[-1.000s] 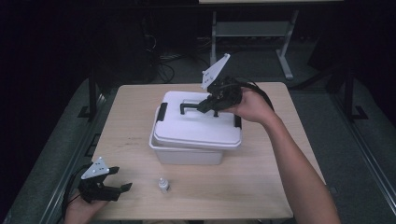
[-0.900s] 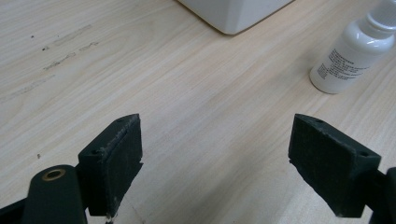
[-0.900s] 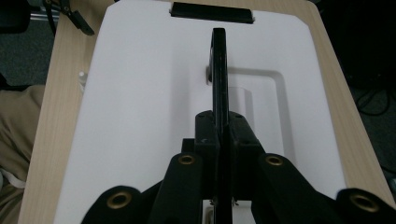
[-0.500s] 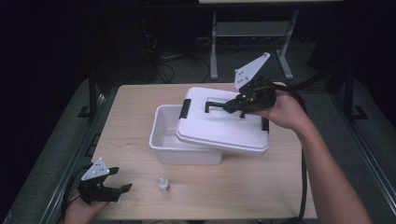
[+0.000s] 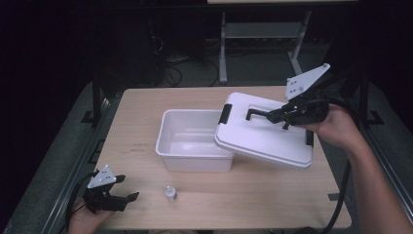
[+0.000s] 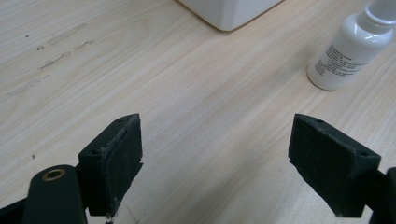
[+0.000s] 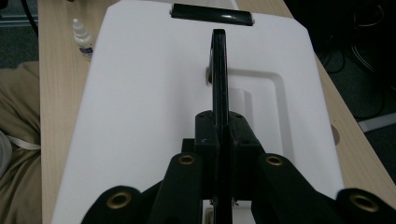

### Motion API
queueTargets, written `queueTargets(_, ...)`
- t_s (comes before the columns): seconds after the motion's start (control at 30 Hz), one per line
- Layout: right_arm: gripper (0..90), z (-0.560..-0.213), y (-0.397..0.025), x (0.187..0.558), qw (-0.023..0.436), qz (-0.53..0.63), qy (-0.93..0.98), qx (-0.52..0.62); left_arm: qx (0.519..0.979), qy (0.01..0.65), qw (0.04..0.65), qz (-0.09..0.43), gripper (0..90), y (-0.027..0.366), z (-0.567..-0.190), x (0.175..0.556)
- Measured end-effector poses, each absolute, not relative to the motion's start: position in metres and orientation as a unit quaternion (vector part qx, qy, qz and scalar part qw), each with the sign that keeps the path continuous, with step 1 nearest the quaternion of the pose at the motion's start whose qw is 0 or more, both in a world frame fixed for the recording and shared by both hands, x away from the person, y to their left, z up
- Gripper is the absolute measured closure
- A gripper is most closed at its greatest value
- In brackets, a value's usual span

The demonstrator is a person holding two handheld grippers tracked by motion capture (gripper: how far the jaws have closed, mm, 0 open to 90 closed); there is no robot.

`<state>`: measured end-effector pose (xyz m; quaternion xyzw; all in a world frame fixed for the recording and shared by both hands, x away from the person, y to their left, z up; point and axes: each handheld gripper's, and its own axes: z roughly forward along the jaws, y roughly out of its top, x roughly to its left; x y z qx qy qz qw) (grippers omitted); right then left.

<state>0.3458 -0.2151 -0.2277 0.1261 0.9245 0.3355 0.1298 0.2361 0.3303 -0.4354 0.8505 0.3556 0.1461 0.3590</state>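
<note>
A white plastic bin [image 5: 192, 141] stands uncovered at the middle of the table. Its white lid [image 5: 265, 130] hangs tilted over the bin's right rim, held by its black handle [image 5: 257, 114]. My right gripper [image 5: 278, 116] is shut on that handle [image 7: 219, 70], which runs up between the jaws across the lid [image 7: 140, 102]. A small white dropper bottle [image 5: 170, 193] stands near the front edge. My left gripper [image 5: 127, 200] rests open at the front left corner, aimed at the bottle [image 6: 348, 49], nothing between its pads [image 6: 116, 158].
The wooden table [image 5: 146, 112] has bare room left of the bin and along the front right. A black clip [image 5: 224, 114] sits on the lid's near end. Beyond the table are a dark floor, cables and a metal stand [image 5: 223, 44].
My right gripper has lifted the lid off the bin and carried it to the right, leaving the bin uncovered. The left gripper and the bottle have stayed put.
</note>
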Motion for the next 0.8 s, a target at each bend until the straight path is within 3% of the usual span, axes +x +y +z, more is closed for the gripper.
queueTargets(0.8,84.1,-0.266,-0.280,0.324,0.132,0.338,0.915,0.178,0.853,0.355,0.355,0.145,17.3,0.329,-0.436,0.236)
